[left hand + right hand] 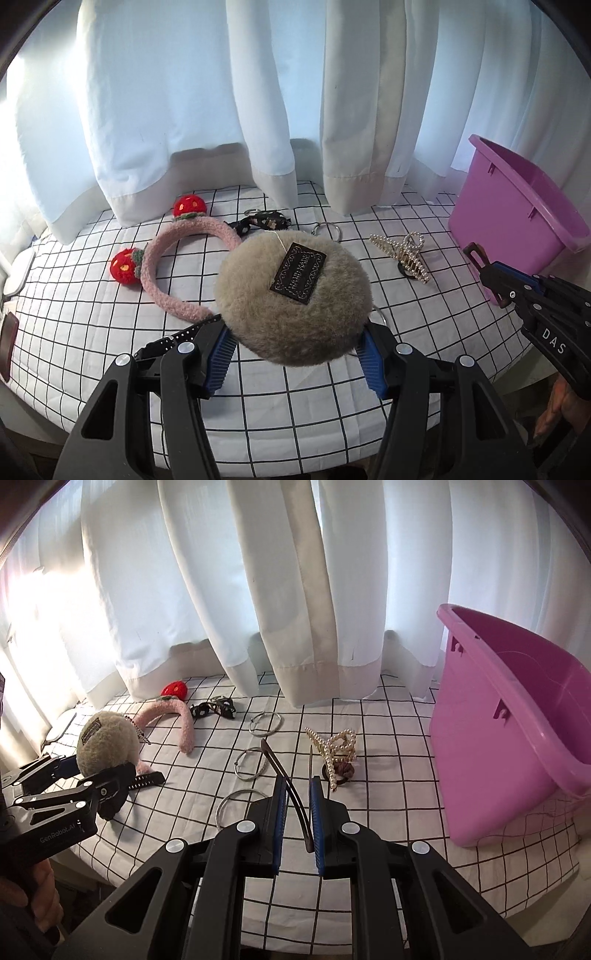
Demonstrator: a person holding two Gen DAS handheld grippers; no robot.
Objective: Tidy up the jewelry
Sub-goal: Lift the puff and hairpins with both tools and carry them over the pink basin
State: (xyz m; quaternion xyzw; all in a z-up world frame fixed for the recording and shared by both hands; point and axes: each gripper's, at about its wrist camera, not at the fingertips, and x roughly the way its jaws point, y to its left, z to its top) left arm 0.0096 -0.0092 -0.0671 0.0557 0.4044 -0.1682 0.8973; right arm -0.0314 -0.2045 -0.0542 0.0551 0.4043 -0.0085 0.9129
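A fluffy beige pom-pom (291, 295) with a black tag sits between the blue pads of my left gripper (295, 334), which is shut on it and holds it above the checked cloth. The right wrist view shows the same pom-pom (107, 742) in the left gripper (92, 771). My right gripper (298, 781) is shut on a thin dark hair clip (295, 797) that sticks out past its fingertips. In the left wrist view the right gripper (493, 280) comes in from the right with the clip (476, 256) just in front of the purple bin (517, 206).
On the checked cloth (388, 738) lie a pink headband (181, 723) with red strawberries, a black dotted bow (214, 709), three metal rings (264, 723), a pearl claw clip (336, 749) and a black studded strap (146, 781). The purple bin (498, 738) stands right. White curtains (295, 590) hang behind.
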